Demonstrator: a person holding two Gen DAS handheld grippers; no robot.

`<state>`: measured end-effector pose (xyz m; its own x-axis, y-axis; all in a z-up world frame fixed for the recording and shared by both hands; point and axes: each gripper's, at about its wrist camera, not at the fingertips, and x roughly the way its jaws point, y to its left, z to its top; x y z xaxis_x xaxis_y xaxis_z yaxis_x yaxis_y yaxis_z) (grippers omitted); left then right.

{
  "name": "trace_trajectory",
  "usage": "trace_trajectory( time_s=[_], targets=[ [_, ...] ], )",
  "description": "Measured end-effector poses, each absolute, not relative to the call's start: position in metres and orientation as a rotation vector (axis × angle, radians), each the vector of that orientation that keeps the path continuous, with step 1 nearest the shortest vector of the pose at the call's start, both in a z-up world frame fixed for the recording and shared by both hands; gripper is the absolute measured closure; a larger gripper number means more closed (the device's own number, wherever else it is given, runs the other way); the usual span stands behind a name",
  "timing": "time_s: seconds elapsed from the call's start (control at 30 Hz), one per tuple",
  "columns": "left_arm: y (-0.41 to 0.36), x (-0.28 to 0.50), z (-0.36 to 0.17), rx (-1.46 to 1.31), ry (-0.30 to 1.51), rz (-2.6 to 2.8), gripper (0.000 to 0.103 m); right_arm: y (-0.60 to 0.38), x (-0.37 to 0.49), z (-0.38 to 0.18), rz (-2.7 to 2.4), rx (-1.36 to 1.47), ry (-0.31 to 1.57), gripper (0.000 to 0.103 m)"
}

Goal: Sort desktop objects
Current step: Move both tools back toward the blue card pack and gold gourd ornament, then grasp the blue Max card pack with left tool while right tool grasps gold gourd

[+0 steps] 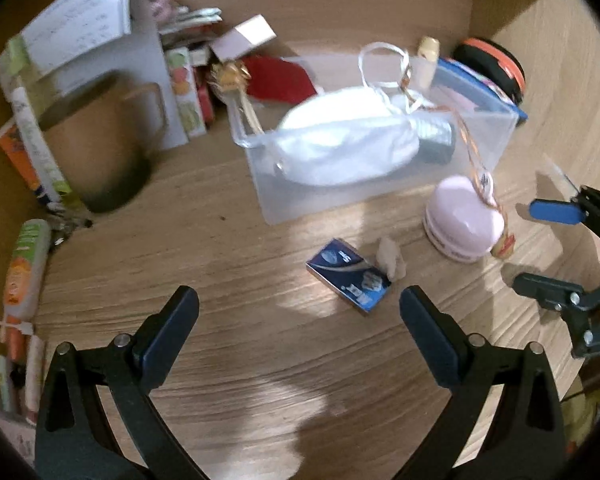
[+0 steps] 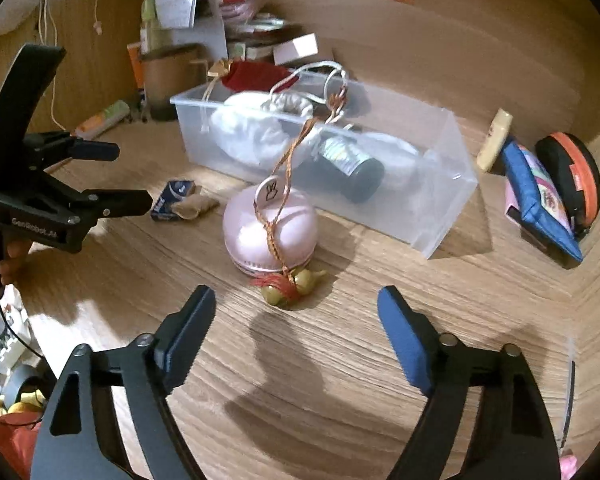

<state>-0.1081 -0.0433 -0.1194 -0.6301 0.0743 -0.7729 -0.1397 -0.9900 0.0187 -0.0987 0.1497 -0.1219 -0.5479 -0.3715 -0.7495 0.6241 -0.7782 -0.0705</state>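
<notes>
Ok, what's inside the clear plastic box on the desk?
Inside the clear plastic box lie a white drawstring pouch and a dark bottle on its side. A braided cord trails out over the rim. Whatever lies under the pouch is covered.

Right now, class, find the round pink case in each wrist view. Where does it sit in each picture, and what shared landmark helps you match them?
Left wrist view: the round pink case sits right of centre, just below the clear plastic bin.
Right wrist view: the case sits near centre, in front of the bin.
Shared landmark: the braided cord draped from bin over case.
</notes>
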Motion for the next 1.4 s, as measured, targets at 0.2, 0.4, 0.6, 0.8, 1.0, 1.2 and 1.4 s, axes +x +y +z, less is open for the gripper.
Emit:
trace_trajectory(
  time_s=[0.2,0.4,0.6,0.8,1.0,1.2,1.4],
  targets=[
    [-0.033,-0.120,-0.129,-1.314,0.168,2.660,0.001,0.146,-0.106,-0.129,-2.269,1.057,0.454,0.036],
    [-0.030,-0.128,-0.133,-1.334,0.189,2.590,0.002,0.144,-0.112,-0.132,-2.251,1.096,0.443,0.039],
    [-0.034,-0.135,-0.133,-1.311,0.182,2.567,0.007,0.147,-0.119,-0.131,-2.222,1.110,0.422,0.050],
    [-0.033,-0.137,-0.132,-1.287,0.196,2.550,0.016,0.145,-0.123,-0.131,-2.218,1.092,0.420,0.051],
    [-0.034,-0.139,-0.131,-1.280,0.187,2.566,0.026,0.145,-0.121,-0.130,-2.209,1.064,0.419,0.064],
    [-0.026,-0.134,-0.129,-1.251,0.226,2.557,0.041,0.143,-0.119,-0.131,-2.209,1.058,0.416,0.065],
    [-0.022,-0.130,-0.128,-1.270,0.240,2.534,0.046,0.144,-0.117,-0.131,-2.207,1.055,0.416,0.066]
  ],
)
